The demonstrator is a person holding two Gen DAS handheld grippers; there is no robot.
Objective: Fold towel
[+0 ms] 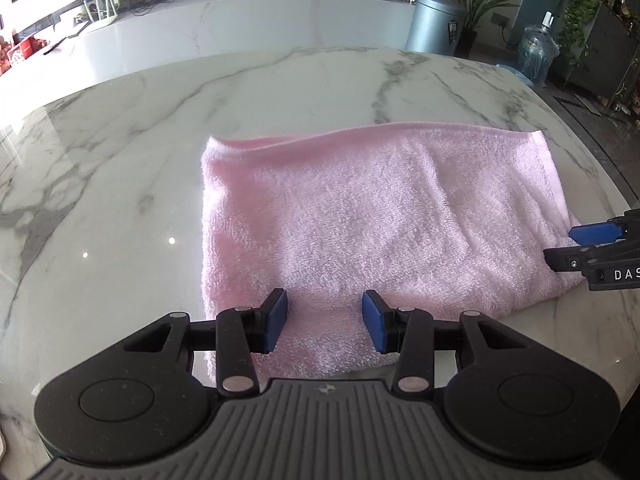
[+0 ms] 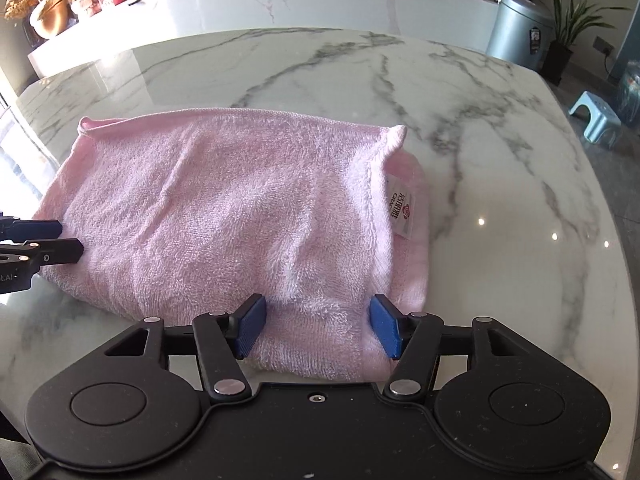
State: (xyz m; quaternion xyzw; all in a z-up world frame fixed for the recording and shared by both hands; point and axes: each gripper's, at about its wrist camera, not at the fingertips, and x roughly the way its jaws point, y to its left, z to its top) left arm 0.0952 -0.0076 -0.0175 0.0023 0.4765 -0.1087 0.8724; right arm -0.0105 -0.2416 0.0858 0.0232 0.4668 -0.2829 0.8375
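Note:
A pink terry towel point(image 1: 372, 216) lies folded on the white marble table point(image 1: 120, 152). My left gripper point(image 1: 325, 322) is open, its blue pads astride the towel's near left edge. The right gripper's fingers point(image 1: 592, 240) show at the towel's right end in the left wrist view. In the right wrist view the towel point(image 2: 224, 216) fills the middle, with a white label point(image 2: 402, 212) at its right side. My right gripper point(image 2: 318, 326) is open over the towel's near right edge. The left gripper's fingers point(image 2: 40, 240) show at the far left.
A white marble counter point(image 1: 248, 20) runs behind the table. A grey bin point(image 1: 434, 20), a potted plant point(image 1: 476, 4) and a water bottle point(image 1: 538, 52) stand on the floor at the right. A small blue stool point(image 2: 596, 120) stands right of the table.

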